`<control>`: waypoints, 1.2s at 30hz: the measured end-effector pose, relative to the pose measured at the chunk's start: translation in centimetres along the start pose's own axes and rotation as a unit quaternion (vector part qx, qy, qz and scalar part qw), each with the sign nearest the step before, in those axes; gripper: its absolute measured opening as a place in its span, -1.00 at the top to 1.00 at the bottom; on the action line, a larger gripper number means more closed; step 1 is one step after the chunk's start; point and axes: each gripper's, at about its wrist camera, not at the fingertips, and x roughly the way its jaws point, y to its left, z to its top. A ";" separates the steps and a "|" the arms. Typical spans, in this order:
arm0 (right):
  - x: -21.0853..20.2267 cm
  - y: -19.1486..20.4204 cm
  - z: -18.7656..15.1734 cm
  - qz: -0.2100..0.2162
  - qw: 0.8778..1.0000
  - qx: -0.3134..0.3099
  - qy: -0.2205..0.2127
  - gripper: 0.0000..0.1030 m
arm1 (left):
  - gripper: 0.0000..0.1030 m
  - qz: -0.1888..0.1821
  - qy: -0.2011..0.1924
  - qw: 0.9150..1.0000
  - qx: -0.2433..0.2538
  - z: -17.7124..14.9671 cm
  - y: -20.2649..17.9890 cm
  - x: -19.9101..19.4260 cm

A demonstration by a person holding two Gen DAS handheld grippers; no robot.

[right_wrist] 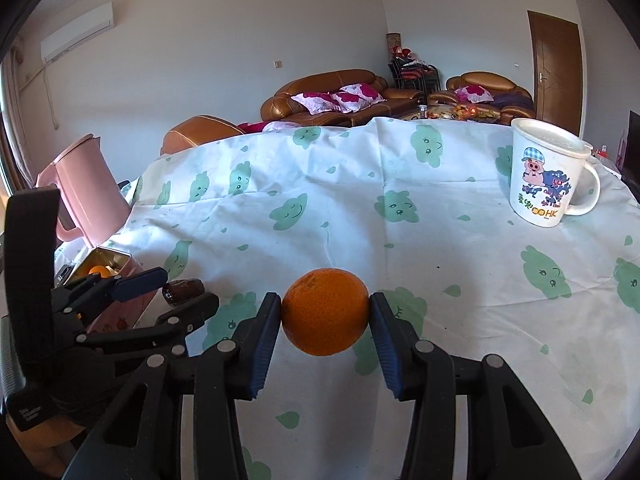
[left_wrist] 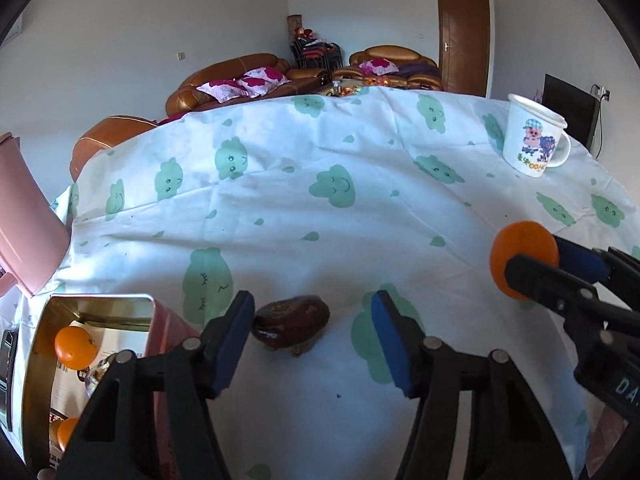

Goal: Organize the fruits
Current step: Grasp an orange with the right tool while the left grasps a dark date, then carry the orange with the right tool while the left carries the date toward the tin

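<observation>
Left wrist view: the pink tin (left_wrist: 96, 360) at the table's left edge holds an orange. The left gripper (left_wrist: 312, 340) stands wide around the dark fruit (left_wrist: 292, 322), its left pad touching. The right gripper (right_wrist: 325, 316) clamps an orange (right_wrist: 325, 312). The mug (right_wrist: 548, 172) reads "HK".

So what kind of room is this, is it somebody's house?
Most likely a home living room: brown leather sofas with pink flowered cushions, a wall air conditioner, and a table under a cloud-print cloth.
</observation>
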 end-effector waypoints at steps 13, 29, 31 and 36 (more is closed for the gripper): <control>-0.2 0.0 -0.1 0.013 1.000 -0.003 -0.004 0.08 | 0.25 -0.033 0.007 0.999 -0.018 -0.1 0.7 0.4; -2.1 0.7 -0.3 0.040 0.997 -0.026 -0.058 0.08 | 0.25 -0.046 -0.115 0.992 -0.016 -1.2 0.8 -4.9; -2.3 0.8 -0.4 0.040 0.997 -0.029 -0.064 0.08 | 0.25 -0.044 -0.126 0.991 -0.016 -1.3 0.8 -5.4; -2.9 1.1 -0.5 0.039 0.996 -0.036 -0.078 0.08 | 0.25 -0.040 -0.144 0.989 -0.014 -1.6 0.7 -6.1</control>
